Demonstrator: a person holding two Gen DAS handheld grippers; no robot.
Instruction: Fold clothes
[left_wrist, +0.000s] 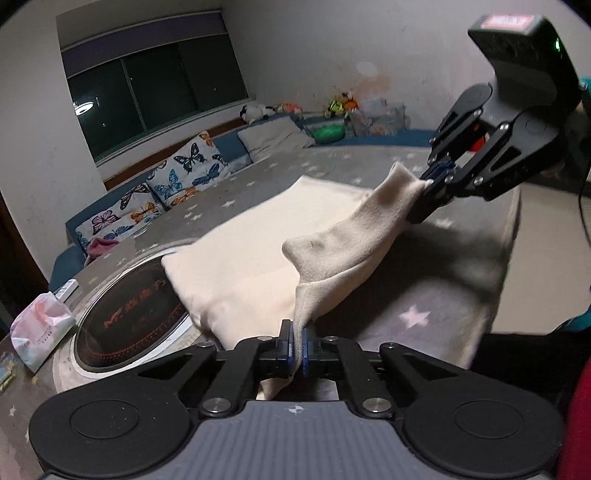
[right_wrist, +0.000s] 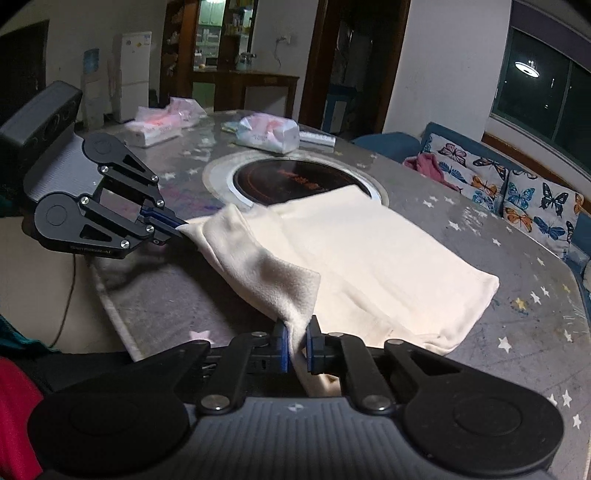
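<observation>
Pinching the cream cloth (left_wrist: 240, 266), left tongs (left_wrist: 297, 345) and right tongs (right_wrist: 297, 347) hide its gripped corners.

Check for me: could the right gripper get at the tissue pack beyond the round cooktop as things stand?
Probably not right away. The right gripper is shut on the cream cloth, which the left gripper also pinches. The tissue pack lies past the cooktop, with nothing standing between; it would have to let the cloth go first.

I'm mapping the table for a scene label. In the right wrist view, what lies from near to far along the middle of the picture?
right gripper shut on the cream garment → round cooktop inset → tissue pack → wooden counter
</observation>
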